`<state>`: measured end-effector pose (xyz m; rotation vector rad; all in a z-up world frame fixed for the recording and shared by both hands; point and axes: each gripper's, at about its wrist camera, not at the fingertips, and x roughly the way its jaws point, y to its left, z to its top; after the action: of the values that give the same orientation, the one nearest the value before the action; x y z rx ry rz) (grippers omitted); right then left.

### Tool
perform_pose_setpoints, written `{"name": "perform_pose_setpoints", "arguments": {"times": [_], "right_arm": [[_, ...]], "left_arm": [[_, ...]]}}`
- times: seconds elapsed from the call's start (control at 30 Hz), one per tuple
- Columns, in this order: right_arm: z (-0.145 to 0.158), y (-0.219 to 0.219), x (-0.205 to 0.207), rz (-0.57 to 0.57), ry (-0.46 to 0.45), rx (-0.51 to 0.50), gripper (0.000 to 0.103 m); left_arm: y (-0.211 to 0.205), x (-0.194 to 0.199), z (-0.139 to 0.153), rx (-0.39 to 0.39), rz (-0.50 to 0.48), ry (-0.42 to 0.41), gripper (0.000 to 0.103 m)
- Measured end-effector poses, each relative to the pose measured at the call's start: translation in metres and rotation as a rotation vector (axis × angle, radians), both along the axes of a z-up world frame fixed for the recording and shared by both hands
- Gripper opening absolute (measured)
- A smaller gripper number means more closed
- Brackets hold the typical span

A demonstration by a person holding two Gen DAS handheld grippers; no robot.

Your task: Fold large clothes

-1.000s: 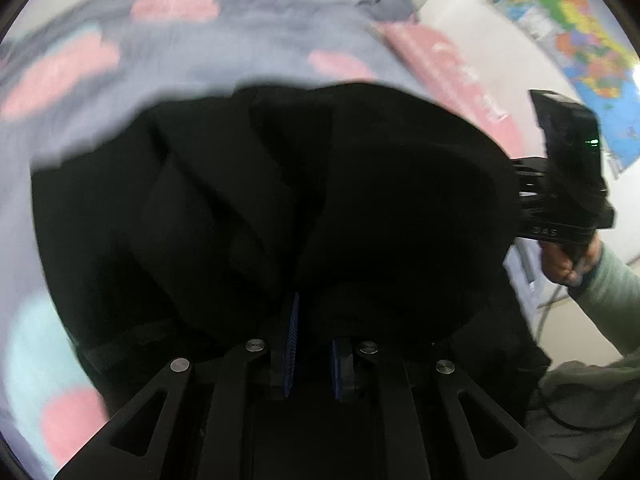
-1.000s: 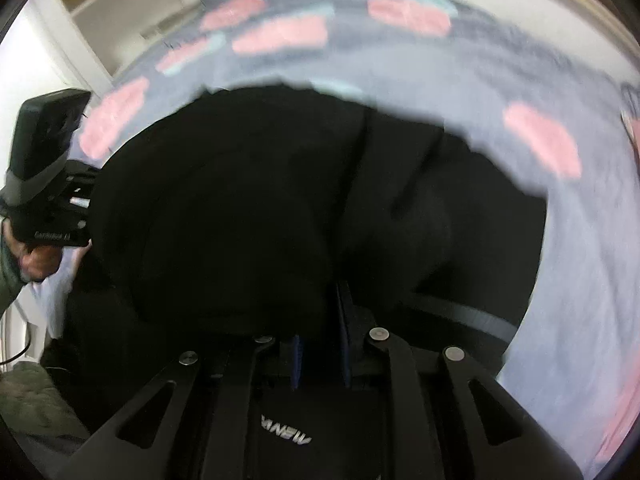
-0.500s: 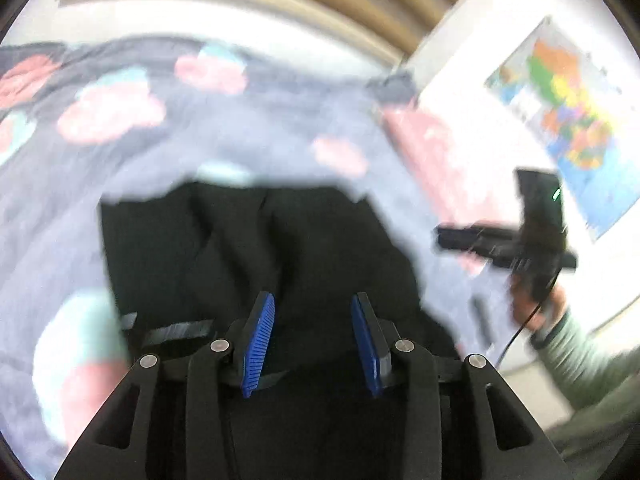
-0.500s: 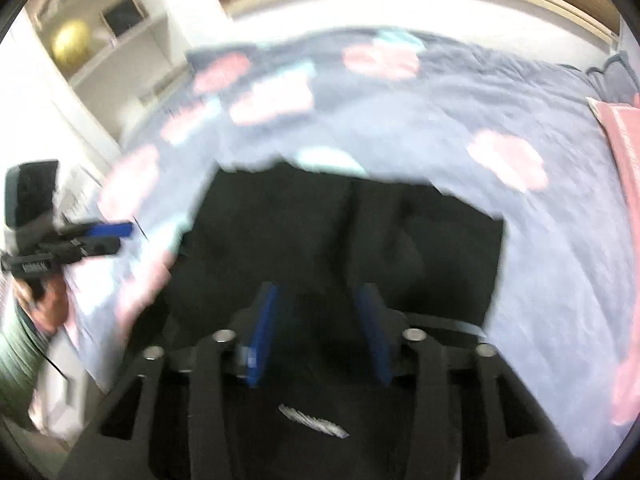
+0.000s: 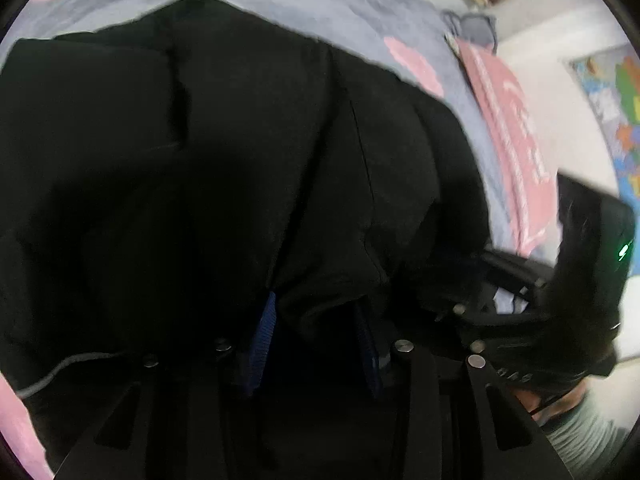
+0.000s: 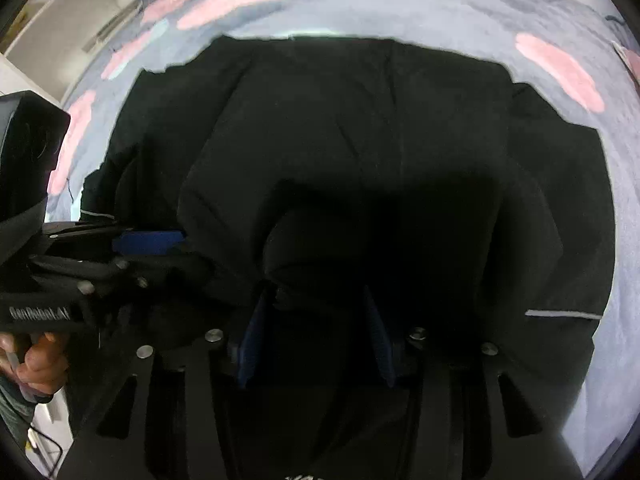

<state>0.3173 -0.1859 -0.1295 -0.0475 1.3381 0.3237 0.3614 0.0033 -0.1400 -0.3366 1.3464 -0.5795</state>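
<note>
Bed cover (image 6: 460, 4): grey-blue w/ pink and pale teal blotches, spread under everything, fills the background in both views. Black garment (image 6: 360, 140): large, lies flat on the cover, spread wide w/ soft creases; thin grey stripe near its right hem in the right wrist view; also fills most of the left wrist view (image 5: 200, 160), where a grey cord shows at lower left. Its type is hard to make out, fabric too dark. Pink pillow (image 5: 516, 152): at the bed's far right edge, beside the garment, partly cut off by the right gripper body. Wall map (image 5: 616, 120): coloured, on white wall, cropped by the lens rim. White shelves (image 6: 68, 12): top left of right wrist view, blurred. Left gripper (image 5: 316, 320): low over the garment's near edge, blue pads apart, a bunch of black cloth lying between them; pads don't clearly press it, so reads as open, not clamped. Seen from the right wrist view (image 6: 160, 242) it comes in from the left, level w/ the bed, one blue pad visible, tips under or against a fold; the person's hand (image 6: 36, 360) wraps its handle, sleeve cut off. Right gripper (image 6: 316, 308): pointed forward over the garment's near edge, blue pads wide apart, dark cloth between, tips partly lost in shadow. No containers present.
</note>
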Motion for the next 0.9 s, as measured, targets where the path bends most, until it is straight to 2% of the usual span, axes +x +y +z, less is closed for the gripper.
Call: {"name": "perform_pose_setpoints", "arguments": {"times": [0.1,0.2,0.3,0.37,0.43,0.5,0.6,0.63,0.7,0.9], "right_arm": [[0.018,-0.01,-0.005,-0.02,-0.011,0.059,0.048],[0.059,-0.023,-0.025,-0.011,-0.074,0.119,0.049],[0.095,-0.025,-0.048,0.006,-0.148,0.116,0.049],[0.105,-0.023,-0.059,0.015,-0.183,0.112,0.049],[0.093,-0.021,-0.058,0.012,-0.162,0.095,0.049],[0.067,-0.014,-0.048,0.018,-0.129,0.066,0.049],[0.003,-0.009,-0.043,0.008,-0.019,0.005,0.049],[-0.018,-0.01,-0.043,-0.005,0.008,-0.004,0.049],[-0.026,-0.008,-0.048,-0.005,-0.034,-0.004,0.049],[-0.025,-0.01,-0.063,0.003,-0.157,0.03,0.052]], "left_arm": [[0.007,-0.013,0.02,-0.031,0.018,-0.056,0.038],[0.022,-0.042,0.054,-0.08,0.004,-0.131,0.038],[0.032,-0.07,0.09,-0.134,0.011,-0.21,0.039],[0.033,-0.08,0.098,-0.159,0.01,-0.231,0.039],[0.031,-0.085,0.091,-0.189,0.006,-0.225,0.039],[0.026,-0.084,0.063,-0.161,0.004,-0.189,0.039],[0.021,-0.075,0.014,-0.113,0.004,-0.102,0.038],[0.021,-0.072,-0.004,-0.098,0.014,-0.071,0.034],[0.024,-0.072,-0.022,-0.124,0.03,-0.078,0.032],[0.035,-0.092,-0.021,-0.179,0.024,-0.194,0.032]]}}
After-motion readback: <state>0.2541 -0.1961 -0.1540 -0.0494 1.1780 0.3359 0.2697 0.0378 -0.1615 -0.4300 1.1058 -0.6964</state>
